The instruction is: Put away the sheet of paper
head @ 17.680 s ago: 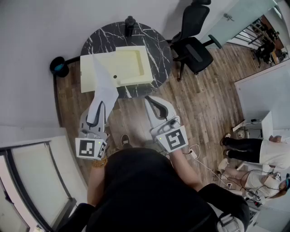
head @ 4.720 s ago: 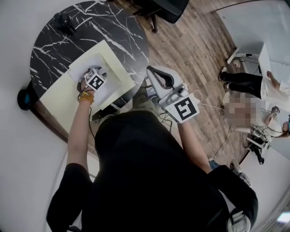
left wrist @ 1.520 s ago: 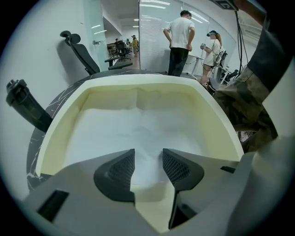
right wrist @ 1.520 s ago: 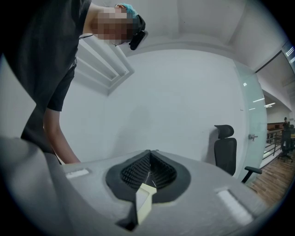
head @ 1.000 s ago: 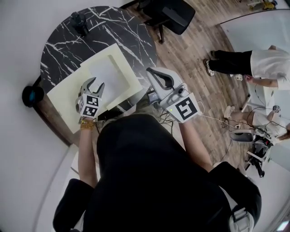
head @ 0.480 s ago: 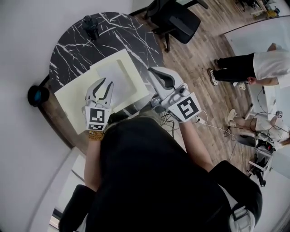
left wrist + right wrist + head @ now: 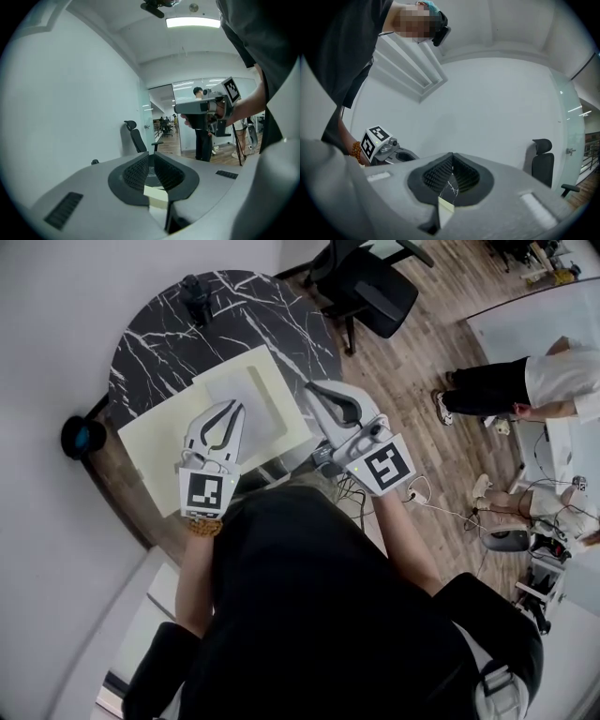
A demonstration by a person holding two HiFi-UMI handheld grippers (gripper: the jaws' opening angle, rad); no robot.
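paper (image 7: 239, 390) lies flat in the tray (image 7: 150, 448) on the table (image 7: 159, 334), so the job looks about done. left gripper (image 7: 233, 410) hangs over the tray, jaws closing on nothing, and right gripper (image 7: 313, 389) is pinched together, empty. best to back off high, without brushing the paper.

A round black marble table (image 7: 272, 320) stands on a wood-plank floor (image 7: 422, 352), close against a plain white wall (image 7: 56, 306). A black office chair (image 7: 375, 287) sits just beside it. A strip ceiling light (image 7: 192, 22) glows overhead.
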